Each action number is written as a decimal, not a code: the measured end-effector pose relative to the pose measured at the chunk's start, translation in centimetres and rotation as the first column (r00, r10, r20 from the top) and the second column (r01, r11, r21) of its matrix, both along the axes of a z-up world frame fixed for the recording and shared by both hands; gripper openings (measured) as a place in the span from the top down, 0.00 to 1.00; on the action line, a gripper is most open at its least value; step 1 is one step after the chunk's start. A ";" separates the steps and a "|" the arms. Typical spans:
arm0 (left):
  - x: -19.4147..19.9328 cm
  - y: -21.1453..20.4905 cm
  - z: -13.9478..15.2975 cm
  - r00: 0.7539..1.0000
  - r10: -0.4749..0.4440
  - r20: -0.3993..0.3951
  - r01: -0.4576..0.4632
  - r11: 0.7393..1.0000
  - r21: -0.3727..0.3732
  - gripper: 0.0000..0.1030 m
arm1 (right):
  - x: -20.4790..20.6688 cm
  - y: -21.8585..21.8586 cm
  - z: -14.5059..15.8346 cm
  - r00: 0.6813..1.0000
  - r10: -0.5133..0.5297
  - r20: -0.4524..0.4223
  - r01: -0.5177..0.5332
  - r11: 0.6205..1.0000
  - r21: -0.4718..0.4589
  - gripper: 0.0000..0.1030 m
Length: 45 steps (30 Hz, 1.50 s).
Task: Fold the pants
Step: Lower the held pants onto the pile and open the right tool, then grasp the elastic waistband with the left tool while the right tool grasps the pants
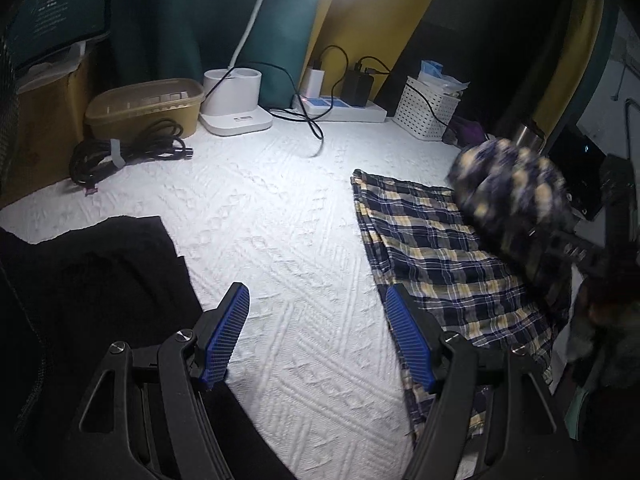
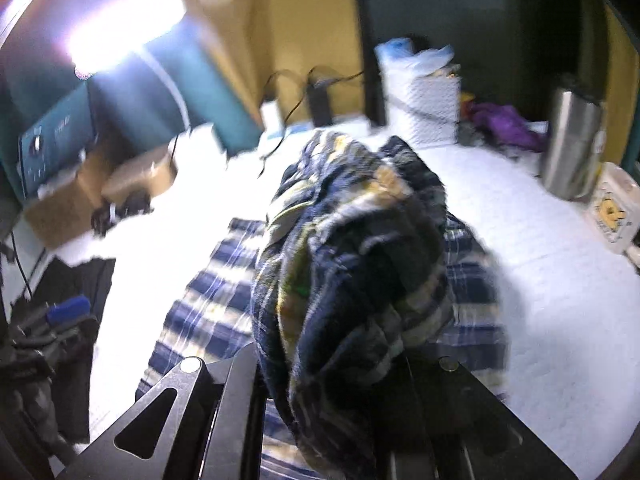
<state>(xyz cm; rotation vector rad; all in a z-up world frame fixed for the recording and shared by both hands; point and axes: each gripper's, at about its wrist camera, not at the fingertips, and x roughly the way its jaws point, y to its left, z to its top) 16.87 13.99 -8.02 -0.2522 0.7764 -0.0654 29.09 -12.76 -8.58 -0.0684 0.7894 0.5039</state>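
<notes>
Navy and yellow plaid pants [image 1: 440,256] lie on the white textured bedspread [image 1: 288,232], right of my left gripper [image 1: 318,340]. That gripper is open and empty, hovering over the bedspread, its blue pads [image 1: 226,336] wide apart. My right gripper [image 1: 560,240] is shut on a bunched end of the pants [image 1: 508,176] and holds it raised above the flat part. In the right wrist view the bunched plaid cloth [image 2: 352,264] drapes over and hides the fingers; the rest of the pants [image 2: 208,296] lies below. The view is blurred.
A black garment [image 1: 92,280] lies at the left. At the back stand a tan tub [image 1: 144,106], coiled black cables [image 1: 124,154], a white lamp base [image 1: 234,100], a power strip [image 1: 340,108] and a white basket [image 1: 430,110]. A steel bottle [image 2: 572,140] stands right.
</notes>
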 end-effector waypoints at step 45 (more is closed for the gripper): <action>3.1 -10.2 2.1 0.981 -0.193 0.011 0.193 0.980 0.044 0.24 | -2.5 -9.7 0.7 0.995 -0.086 0.057 0.083 0.995 0.047 0.25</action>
